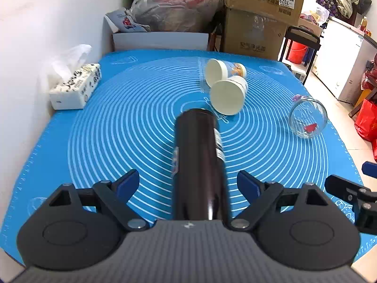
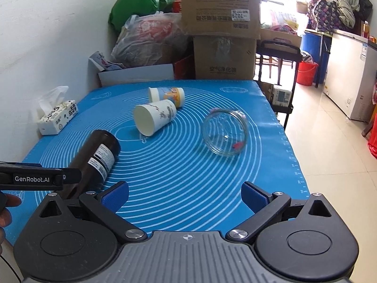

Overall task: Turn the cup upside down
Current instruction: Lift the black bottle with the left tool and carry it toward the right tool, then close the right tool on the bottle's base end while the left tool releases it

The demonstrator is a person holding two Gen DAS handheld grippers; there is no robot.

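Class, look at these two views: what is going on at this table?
A person holds two grippers over a blue mat. The left gripper is open around a dark bottle lying on its side. The right gripper is open and empty. Two paper cups and a glass jar also lie tipped over.

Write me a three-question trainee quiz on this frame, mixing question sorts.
1. True or false: the dark bottle stands upright on the blue mat.
2. How many paper cups lie on their sides on the mat? A) one B) two C) three
3. Fill in: the fingers of the left gripper sit on either side of the dark ____, spread apart and not touching it.

Key
1. False: it lies on its side.
2. B: the plain white paper cup and the printed paper cup behind it. The glass jar also lies tipped over.
3. bottle. The right gripper is open too, over bare mat.
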